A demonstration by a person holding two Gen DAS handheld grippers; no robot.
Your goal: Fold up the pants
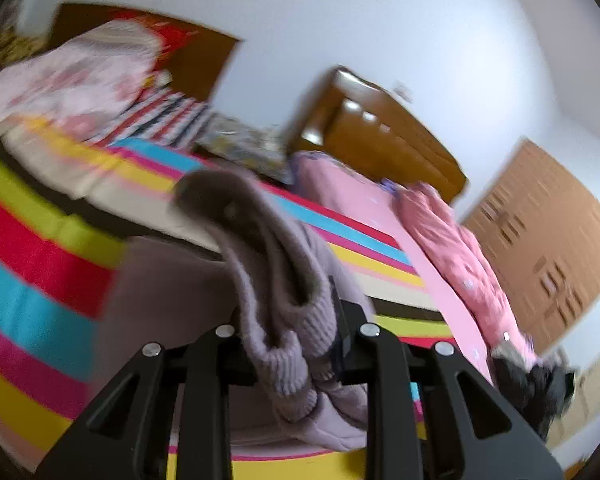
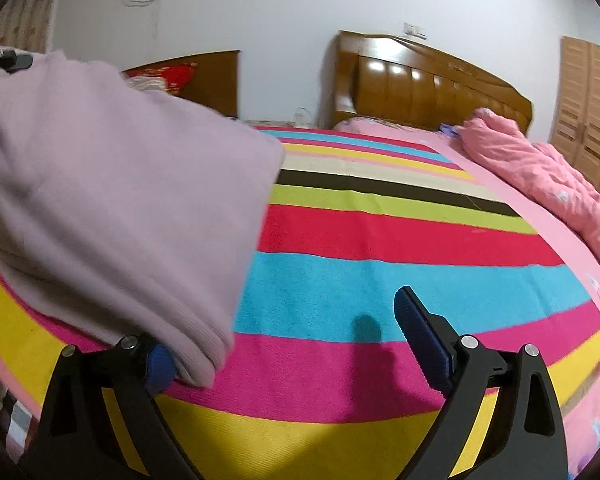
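The pants are lilac knit with ribbed cuffs. In the left wrist view my left gripper (image 1: 300, 320) is shut on the pants (image 1: 276, 264); a bunched ribbed edge hangs between its jaws above the bed. In the right wrist view the pants (image 2: 120, 184) hang as a wide sheet on the left, lifted at the upper left, with the lower hem draped over my right gripper's left finger (image 2: 158, 364). My right gripper (image 2: 288, 344) is open with its jaws wide apart, just above the striped blanket (image 2: 380, 280).
The bed carries a multicolour striped blanket (image 1: 40, 280) over a pink sheet (image 2: 512, 208). A pink quilt (image 2: 548, 176) lies bunched at the right edge. A wooden headboard (image 2: 428, 88) and a wardrobe (image 2: 592, 100) stand behind. Folded bedding (image 1: 80, 76) is piled at the far left.
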